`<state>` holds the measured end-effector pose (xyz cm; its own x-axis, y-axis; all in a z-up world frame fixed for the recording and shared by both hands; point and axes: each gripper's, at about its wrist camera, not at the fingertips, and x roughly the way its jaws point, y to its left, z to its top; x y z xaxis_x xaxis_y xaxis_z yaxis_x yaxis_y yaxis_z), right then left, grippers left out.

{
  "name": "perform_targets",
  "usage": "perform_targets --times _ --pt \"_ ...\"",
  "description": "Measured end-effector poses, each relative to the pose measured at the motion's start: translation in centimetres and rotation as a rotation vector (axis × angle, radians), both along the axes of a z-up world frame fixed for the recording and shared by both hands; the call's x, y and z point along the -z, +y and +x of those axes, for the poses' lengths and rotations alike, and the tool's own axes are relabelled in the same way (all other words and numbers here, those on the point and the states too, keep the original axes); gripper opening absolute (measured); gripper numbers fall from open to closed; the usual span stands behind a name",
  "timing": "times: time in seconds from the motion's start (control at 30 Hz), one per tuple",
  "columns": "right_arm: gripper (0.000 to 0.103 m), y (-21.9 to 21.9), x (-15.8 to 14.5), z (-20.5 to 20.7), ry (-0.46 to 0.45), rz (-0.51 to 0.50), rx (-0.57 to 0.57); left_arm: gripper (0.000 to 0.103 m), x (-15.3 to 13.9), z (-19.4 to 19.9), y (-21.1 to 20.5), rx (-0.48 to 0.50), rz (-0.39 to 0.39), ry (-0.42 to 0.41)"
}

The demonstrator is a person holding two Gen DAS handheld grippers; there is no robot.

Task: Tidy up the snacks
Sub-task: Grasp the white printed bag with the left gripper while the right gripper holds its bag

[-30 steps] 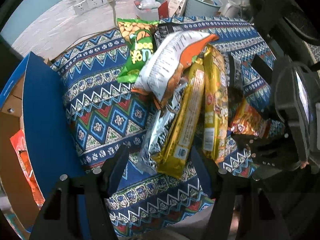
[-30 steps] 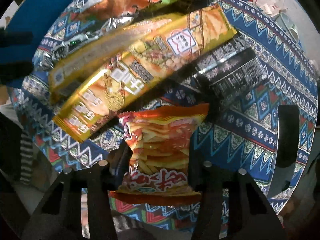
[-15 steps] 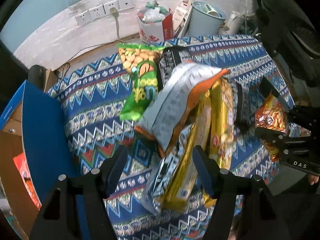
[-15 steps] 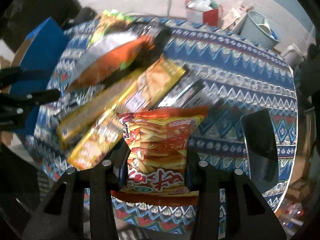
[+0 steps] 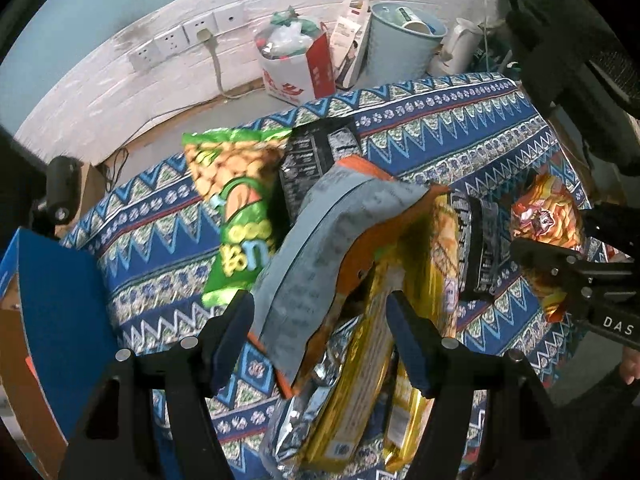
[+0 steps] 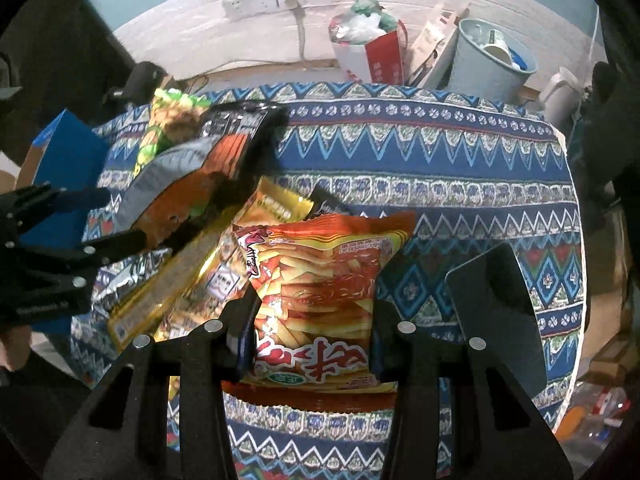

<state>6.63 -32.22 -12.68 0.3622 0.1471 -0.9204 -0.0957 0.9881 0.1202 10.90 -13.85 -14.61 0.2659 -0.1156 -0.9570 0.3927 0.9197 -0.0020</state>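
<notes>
Since the right gripper (image 6: 312, 320) was clamped on the fries bag (image 6: 320, 280) mid-frame, probably for boxing, the left gripper (image 5: 320, 320) hung unclenched over the pile.

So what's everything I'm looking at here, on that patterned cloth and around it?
tablecloth: one, blue patterned, over table
green snack bag: one, pile's far left
grey-orange bag: one, atop pile
gold packs: two, yellow, long, under it
black packets: two, behind and right of pile
black slab: one, flat on cloth's right
blue box: one, left edge
bin: one, pale blue, floor
red-orange crisps bag: one, clamped in right jaws
left jaws: black, blue pads, open above pile
right jaws: black, shut on crisps bag
</notes>
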Motion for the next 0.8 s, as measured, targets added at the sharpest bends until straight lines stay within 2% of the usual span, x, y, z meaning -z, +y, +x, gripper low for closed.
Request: perform_targets --times 0.2,0.53,0.6,0.63,0.7,0.77,0.8 --pt "0.042 -0.5 0.3 0.5 0.006 0.012 0.009 0.07 0.9 0.8 -1.5 0.047 0.044 -0.03" --pt "0.042 -1.1 0.5 1.1 0.015 0.024 0.022 0.07 2.6 1.5 -2.9 0.077 0.073 -0.023" --pt "0.043 -1.0 0.5 1.2 0.018 0.022 0.022 0.065 2.7 1.3 -3.2 0.097 0.078 -0.035" --pt "0.043 -0.9 0.6 1.2 0.02 0.022 0.021 0.057 2.7 1.2 -3.3 0.109 0.084 -0.043" --pt "0.043 -0.8 0.8 1.3 0.023 0.015 0.019 0.05 2.8 0.9 -3.5 0.126 0.085 -0.046" --pt "0.042 -0.6 0.9 1.3 0.024 0.008 0.017 0.037 2.5 0.7 -3.3 0.133 0.079 -0.055" --pt "0.043 -0.6 0.9 1.3 0.024 0.006 0.017 0.035 2.4 0.7 -3.1 0.136 0.076 -0.057"
